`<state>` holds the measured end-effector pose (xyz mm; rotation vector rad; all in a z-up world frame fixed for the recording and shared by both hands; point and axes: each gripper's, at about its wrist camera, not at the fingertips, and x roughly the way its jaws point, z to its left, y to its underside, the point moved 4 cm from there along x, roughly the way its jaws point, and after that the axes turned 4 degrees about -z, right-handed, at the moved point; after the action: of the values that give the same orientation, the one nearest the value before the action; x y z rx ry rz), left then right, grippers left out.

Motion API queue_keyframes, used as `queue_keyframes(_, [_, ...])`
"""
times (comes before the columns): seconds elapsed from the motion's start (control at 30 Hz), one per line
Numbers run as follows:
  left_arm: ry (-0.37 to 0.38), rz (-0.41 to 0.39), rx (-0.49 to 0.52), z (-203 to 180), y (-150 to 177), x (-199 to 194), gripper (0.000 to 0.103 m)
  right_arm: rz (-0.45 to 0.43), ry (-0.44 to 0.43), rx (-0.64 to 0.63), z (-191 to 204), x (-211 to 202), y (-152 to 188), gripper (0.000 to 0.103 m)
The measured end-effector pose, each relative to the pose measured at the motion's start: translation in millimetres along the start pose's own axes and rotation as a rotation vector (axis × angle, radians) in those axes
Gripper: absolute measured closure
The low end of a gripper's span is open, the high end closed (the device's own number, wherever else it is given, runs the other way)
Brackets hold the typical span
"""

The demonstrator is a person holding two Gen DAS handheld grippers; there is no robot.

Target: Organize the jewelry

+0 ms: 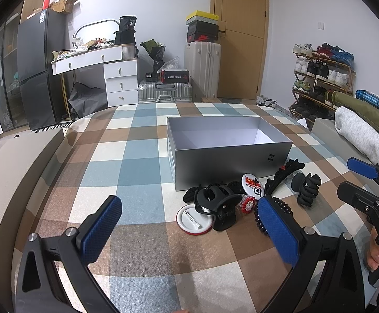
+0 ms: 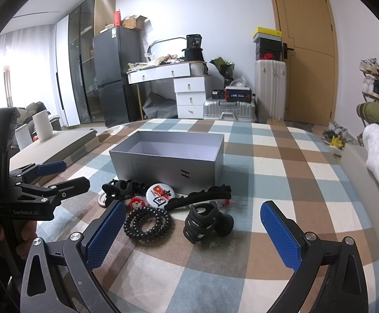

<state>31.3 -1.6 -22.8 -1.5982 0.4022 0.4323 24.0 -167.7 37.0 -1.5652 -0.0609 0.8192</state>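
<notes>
step 1, nothing boxed yet. your right gripper (image 2: 193, 230) is spread wide, empty; the black claw clip (image 2: 208, 223) lies between its fingers, the grey box (image 2: 168, 161) beyond. left gripper (image 1: 189, 224) likewise wide. next: lower, close on clip.

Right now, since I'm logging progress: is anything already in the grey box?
No: the left wrist view shows the grey box with a bare white floor, the accessories lying outside it.
</notes>
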Motion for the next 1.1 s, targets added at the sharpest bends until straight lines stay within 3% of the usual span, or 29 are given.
queue_keyframes(0.33, [-0.006, 0.032, -0.007, 3, 2, 7, 0.001, 0.035, 0.03, 0.017, -4, 4, 1, 0.0])
queue_keyframes(0.57, [-0.016, 0.122, -0.045, 11, 9, 15, 0.001, 0.203, 0.04, 0.12, -22, 30, 13, 0.001])
queue_keyframes(0.63, [-0.008, 0.143, -0.06, 13, 11, 16, 0.001, 0.228, 0.016, 0.142, -23, 32, 14, 0.009])
queue_keyframes(0.93, [0.009, 0.208, -0.016, 5, 16, 17, 0.001, 0.334, -0.019, 0.203, -28, 53, 18, 0.026])
queue_keyframes(1.1, [0.018, 0.231, -0.015, 5, 17, 18, 0.001, 0.362, -0.004, 0.232, -30, 58, 23, 0.05])
